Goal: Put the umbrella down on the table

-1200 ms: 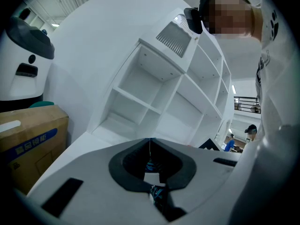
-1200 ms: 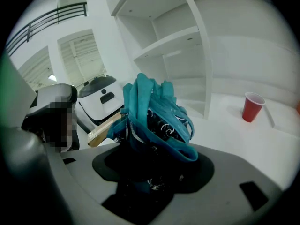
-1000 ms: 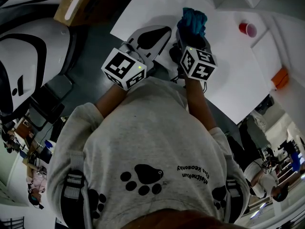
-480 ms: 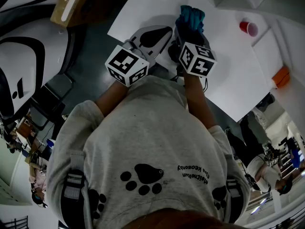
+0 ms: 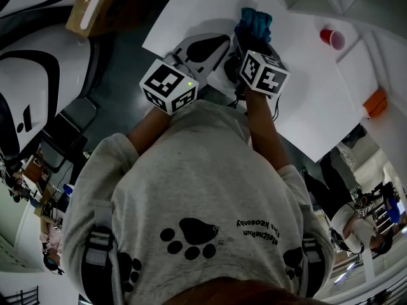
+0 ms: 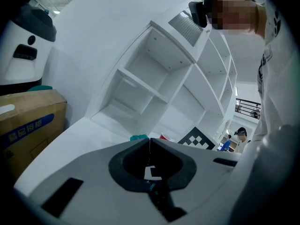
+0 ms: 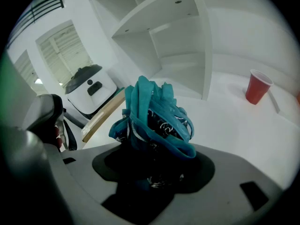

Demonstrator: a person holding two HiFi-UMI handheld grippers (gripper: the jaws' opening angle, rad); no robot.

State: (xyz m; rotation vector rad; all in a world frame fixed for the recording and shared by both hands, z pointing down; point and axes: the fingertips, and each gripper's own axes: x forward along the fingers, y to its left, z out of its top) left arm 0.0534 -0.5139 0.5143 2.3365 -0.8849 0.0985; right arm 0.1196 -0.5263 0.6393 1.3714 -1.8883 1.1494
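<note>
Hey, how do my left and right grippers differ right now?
The left gripper has its jaws together with nothing between them; the right gripper is clamped on the teal umbrella. The left gripper points nearly level, while the right gripper tilts down toward the table. Both share the same grey two-jaw design.

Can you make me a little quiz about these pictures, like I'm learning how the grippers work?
1. What is the right gripper clamped on? A) a banana B) an umbrella C) a book
2. True or false: the left gripper has its jaws wide apart.
3. Fill in: the cup standing upright is coloured ____.

Key: 1 B; 2 false (the jaws are together, with nothing between them); 3 red.
</note>
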